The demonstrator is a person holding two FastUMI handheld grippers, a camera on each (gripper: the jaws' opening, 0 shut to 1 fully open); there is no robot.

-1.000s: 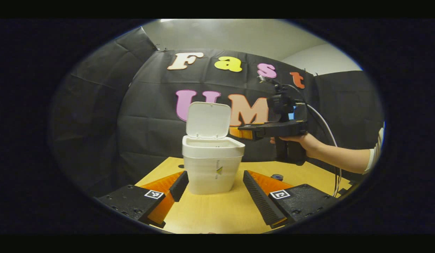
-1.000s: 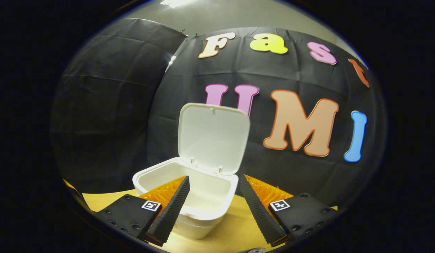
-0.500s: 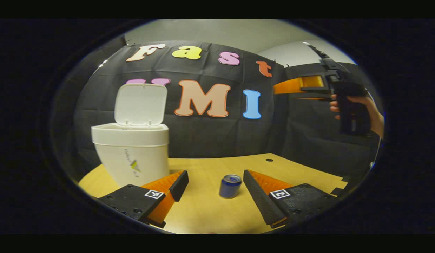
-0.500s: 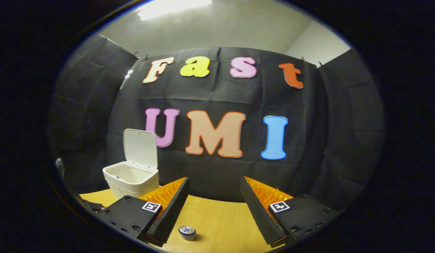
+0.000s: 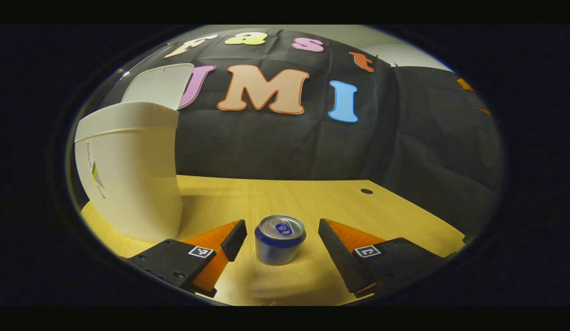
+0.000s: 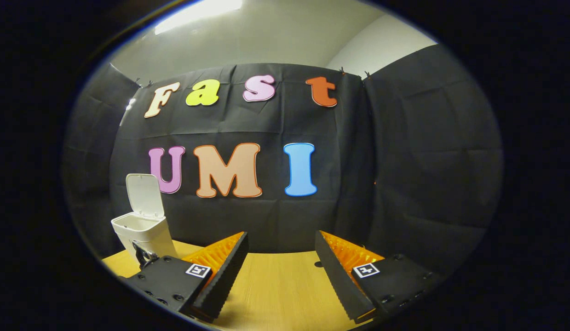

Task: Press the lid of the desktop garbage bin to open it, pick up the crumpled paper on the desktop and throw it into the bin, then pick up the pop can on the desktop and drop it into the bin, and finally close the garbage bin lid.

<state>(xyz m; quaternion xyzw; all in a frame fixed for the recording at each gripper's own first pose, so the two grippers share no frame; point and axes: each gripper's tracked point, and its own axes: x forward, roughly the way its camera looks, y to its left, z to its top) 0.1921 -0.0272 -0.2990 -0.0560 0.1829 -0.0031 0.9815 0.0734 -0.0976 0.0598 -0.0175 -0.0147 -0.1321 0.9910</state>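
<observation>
- In the left gripper view, the bin [image 5: 128, 170] is seen at the left, its lid [image 5: 158, 85] raised; no paper can be seen on the desk [image 5: 312, 197], and the bin's inside is hidden here, so whether the paper was dropped in cannot be told.
- Right of the bin, the can [image 5: 280, 239] stands upright on the desk, between the spread fingers of the left gripper [image 5: 281, 234], with a gap on each side; nothing is gripped yet.
- The step in hand is judged to be the can pick-up. It would be done well if the fingers were kept level on both sides of the can's wall, closed evenly so it is not tipped, and pressed gently, since a thin can may be dented.
- In the right gripper view, the bin [image 6: 144, 232] is seen far left, with part of its open inside visible, which the other view lacks.
- Right of the bin, the right gripper [image 6: 281, 262] is held above the desk [image 6: 275, 294], its fingers apart and empty.
</observation>
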